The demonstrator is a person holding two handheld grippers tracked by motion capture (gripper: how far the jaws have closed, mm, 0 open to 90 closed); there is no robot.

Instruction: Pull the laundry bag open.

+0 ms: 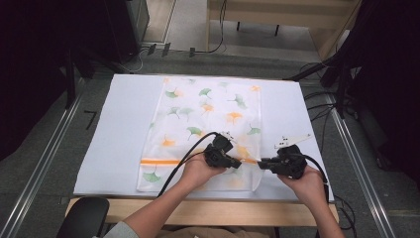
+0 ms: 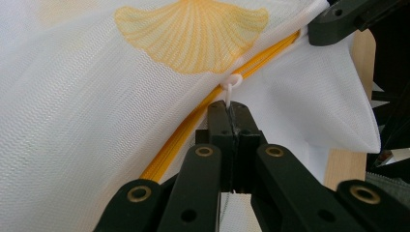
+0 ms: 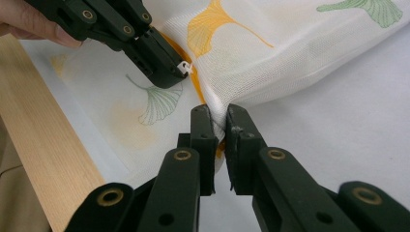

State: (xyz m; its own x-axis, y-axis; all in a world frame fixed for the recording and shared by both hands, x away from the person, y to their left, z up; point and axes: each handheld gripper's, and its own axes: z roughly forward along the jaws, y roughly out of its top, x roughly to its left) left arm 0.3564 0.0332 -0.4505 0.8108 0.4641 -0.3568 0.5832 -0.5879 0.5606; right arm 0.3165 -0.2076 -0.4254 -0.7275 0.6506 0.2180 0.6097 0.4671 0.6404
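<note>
- The mesh bag [image 1: 205, 124], white with ginkgo-leaf prints, lies flat on the white bench [image 1: 114, 144], its long side running away from the person and its near end close to the bench's front edge.
- An orange zipper [image 1: 163, 161] crosses the bag near that end, from the bag's left edge to its right edge; this line is the axis any pull would follow.
- The white zipper pull [image 2: 231, 87] sits towards the right end of the zipper, with the closed track stretching away to the left of it.
- The left tongs [image 2: 231, 112] are closed on the tab of the pull, with no gap showing between the jaws; they come at it from the near side, across the line of the zipper.
- The right tongs [image 3: 218, 118] pinch a fold of the bag's mesh at its right edge, just beyond the pull, at the end of the zipper line.
- The two tongs sit close together, the right ones farther out along the same line, so they anchor the end.
- In my judgement the coming move is a slide of the pull leftwards along the zipper, away from the right tongs, while those hold the fabric taut.
</note>
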